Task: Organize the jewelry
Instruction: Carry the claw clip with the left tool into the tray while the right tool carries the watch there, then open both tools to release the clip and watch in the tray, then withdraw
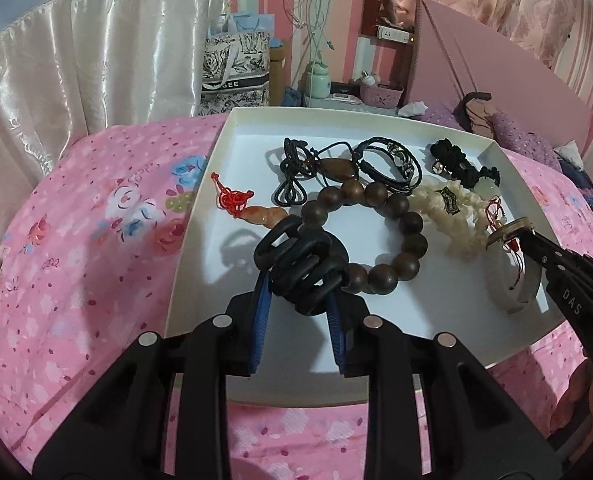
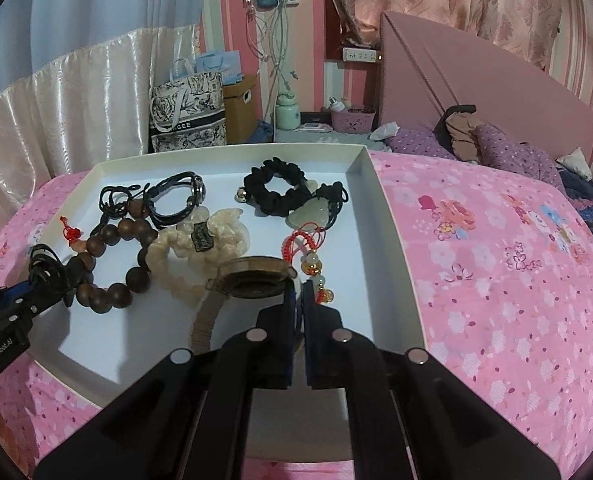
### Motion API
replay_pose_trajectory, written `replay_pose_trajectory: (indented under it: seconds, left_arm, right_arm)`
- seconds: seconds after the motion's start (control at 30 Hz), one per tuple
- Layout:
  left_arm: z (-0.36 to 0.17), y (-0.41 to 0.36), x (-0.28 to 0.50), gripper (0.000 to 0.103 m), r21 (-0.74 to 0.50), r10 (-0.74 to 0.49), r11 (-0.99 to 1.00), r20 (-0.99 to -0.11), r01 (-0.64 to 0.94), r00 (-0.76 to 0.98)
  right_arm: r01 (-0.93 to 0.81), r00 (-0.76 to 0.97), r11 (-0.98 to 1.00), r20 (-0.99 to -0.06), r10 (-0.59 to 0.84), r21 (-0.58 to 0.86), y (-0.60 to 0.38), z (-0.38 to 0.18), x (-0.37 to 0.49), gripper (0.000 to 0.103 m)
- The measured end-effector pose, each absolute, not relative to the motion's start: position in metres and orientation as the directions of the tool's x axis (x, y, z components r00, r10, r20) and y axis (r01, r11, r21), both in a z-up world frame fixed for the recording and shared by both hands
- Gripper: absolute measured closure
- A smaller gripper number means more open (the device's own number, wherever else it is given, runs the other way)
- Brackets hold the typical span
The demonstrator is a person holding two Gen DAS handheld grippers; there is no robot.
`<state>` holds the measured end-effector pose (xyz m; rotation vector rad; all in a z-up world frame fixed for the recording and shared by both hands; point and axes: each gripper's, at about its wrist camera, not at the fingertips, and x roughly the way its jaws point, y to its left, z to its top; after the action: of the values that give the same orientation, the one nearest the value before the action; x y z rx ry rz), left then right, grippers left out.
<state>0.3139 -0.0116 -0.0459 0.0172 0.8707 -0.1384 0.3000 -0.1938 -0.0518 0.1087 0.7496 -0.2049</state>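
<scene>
A white tray (image 1: 200, 216) on the pink bed holds several pieces of jewelry. My left gripper (image 1: 298, 280) is shut on a black chain-link bracelet (image 1: 296, 260), held just above the tray's near left part, next to a brown wooden bead bracelet (image 1: 408, 236). My right gripper (image 2: 298, 292) is shut on the rim of a round watch (image 2: 256, 278) whose beige strap (image 2: 204, 320) hangs down to the tray; the right gripper also shows in the left wrist view (image 1: 514, 236). A cream bead bracelet (image 2: 184, 256), a black scrunchie (image 2: 272, 188), a jade pendant (image 2: 310, 214) and a red cord charm (image 2: 312, 264) lie in the tray.
Black cord bracelets (image 1: 388, 164) and a red knot pendant (image 1: 248, 208) lie at the tray's far left. The tray (image 2: 396, 248) has low walls. Pink flowered bedding (image 2: 496, 264) surrounds it. Purple pillows (image 2: 496, 140) and a pink headboard (image 2: 476, 68) stand at the far right.
</scene>
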Motion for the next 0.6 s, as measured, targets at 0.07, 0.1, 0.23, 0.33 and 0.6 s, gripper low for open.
replay_pose_trajectory:
  seconds: [0.07,0.1,0.23,0.33,0.6]
  left_arm:
    - [-0.0469,-0.0118,0.3139,0.076,-0.034,-0.108,0.991,-0.760,0.126,0.641]
    - [-0.0470,-0.0117,0.3139,0.073,-0.028,-0.102,0.992,-0.759,0.124,0.643]
    - [-0.0473,-0.0096,0.3132,0.067,-0.017,-0.087,0.993,-0.756,0.113,0.649]
    - [-0.0472,-0.0085,0.3143,0.057,-0.003,-0.068,0.995,-0.755,0.100,0.652]
    - [-0.0446,-0.0052,0.3151,0.041,-0.007,-0.052,0.997,-0.760,0.073,0.647]
  right_arm:
    - [0.230,0.707,0.973,-0.688,-0.161,0.009,-0.1936,-0.0540,0.3001,0.100]
    - [0.234,0.705,0.972,-0.690,-0.163,0.008,-0.1945,-0.0549,0.3003,0.099]
    - [0.242,0.691,0.970,-0.703,-0.166,0.008,-0.1963,-0.0578,0.3009,0.096]
    - [0.251,0.680,0.968,-0.707,-0.195,-0.026,-0.1938,-0.0611,0.3021,0.095]
    - [0.235,0.683,0.972,-0.708,-0.177,-0.016,-0.1933,-0.0604,0.3001,0.074]
